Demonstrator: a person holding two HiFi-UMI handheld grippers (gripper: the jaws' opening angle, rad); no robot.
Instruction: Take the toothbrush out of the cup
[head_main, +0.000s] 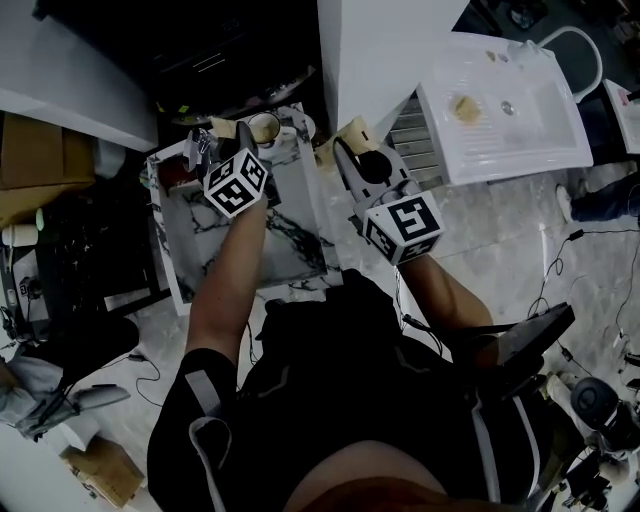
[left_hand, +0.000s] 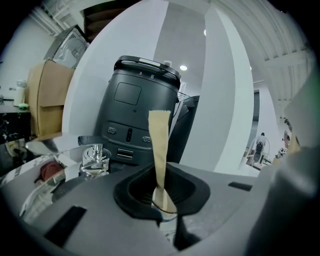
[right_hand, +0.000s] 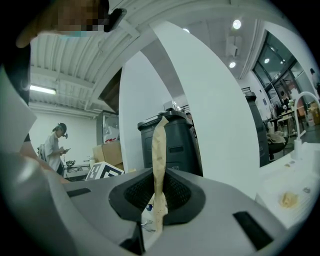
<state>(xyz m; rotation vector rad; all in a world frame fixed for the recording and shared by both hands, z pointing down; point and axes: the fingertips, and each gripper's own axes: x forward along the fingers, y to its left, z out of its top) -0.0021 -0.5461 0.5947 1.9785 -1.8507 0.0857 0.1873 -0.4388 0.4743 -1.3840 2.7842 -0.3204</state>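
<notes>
Hardly begun: the left gripper, jaws together, sits at the cup on the tray's 12 o'clock edge, toothbrush unseen, presumably inside; the right gripper, jaws also together, hangs off its 2 o'clock corner.

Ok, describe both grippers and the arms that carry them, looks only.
The left gripper and the right gripper have dark grey bodies, with black textured recesses around tan-covered jaws. Each carries a white cube printed with black square markers, left and right. The person wears a black short-sleeved top with a pale stripe on the left sleeve. The forearms are bare.
</notes>
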